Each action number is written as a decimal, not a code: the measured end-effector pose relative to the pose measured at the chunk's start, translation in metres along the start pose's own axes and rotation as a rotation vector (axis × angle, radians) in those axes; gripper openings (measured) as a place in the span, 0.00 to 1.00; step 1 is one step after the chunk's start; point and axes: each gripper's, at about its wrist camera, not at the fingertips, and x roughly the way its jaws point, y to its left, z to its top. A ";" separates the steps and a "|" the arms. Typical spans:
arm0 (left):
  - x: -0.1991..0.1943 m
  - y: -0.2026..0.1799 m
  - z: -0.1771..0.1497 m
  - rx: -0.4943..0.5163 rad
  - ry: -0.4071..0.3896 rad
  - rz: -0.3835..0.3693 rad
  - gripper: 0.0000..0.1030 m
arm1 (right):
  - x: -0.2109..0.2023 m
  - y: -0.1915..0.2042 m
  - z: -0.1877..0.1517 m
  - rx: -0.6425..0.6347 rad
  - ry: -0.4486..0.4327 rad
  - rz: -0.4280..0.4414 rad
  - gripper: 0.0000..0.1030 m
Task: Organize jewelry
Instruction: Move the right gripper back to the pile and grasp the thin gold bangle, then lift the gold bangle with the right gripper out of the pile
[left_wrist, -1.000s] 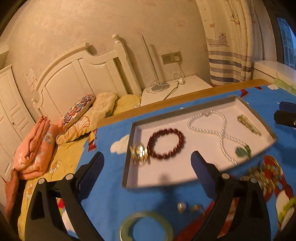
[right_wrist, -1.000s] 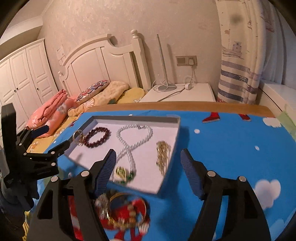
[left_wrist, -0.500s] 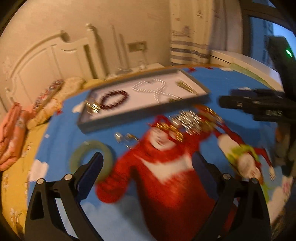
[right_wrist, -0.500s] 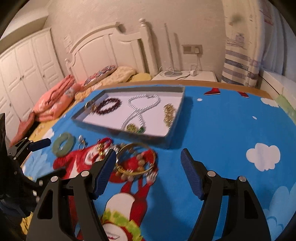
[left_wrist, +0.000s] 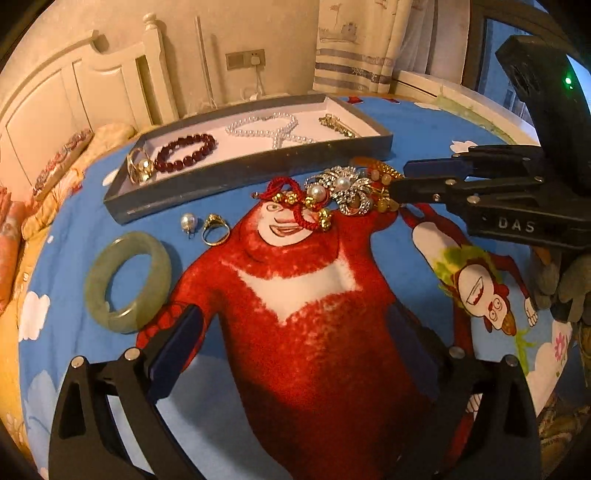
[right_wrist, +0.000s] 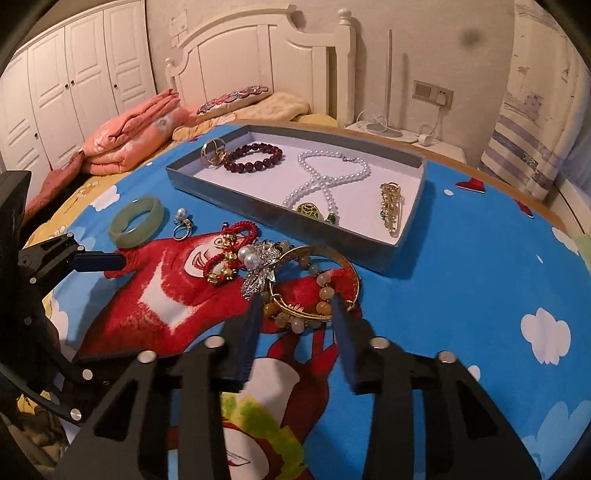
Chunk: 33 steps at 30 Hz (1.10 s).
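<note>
Two fisheye wrist views, low over a blue cartoon-print worktop (left_wrist: 424, 133).

The left camera looks forward across the cloth toward the shallow grey jewellery tray (left_wrist: 240, 173) and the white headboard; the right one sits nearer the tangled jewellery pile (right_wrist: 273, 273), facing the same tray (right_wrist: 273, 218). Both share tray, pile and pale green bangle (left_wrist: 127, 280), and each sees the other tool.

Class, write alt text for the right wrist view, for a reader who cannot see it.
The right gripper reaches with open fingers around a gold bangle in a heap of jewelry on a blue cartoon cloth. Behind it a grey tray holds a pearl necklace and a dark red bracelet; a green bangle lies to the left.
</note>
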 end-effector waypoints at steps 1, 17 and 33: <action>0.002 0.002 0.000 -0.009 0.011 -0.005 0.96 | 0.001 0.002 0.001 -0.012 0.005 -0.005 0.29; 0.008 0.007 0.002 -0.029 0.031 -0.018 0.97 | 0.029 0.024 0.014 -0.246 0.092 0.023 0.10; -0.001 -0.004 0.002 0.021 -0.005 0.075 0.97 | -0.037 -0.002 -0.020 0.008 -0.098 0.055 0.10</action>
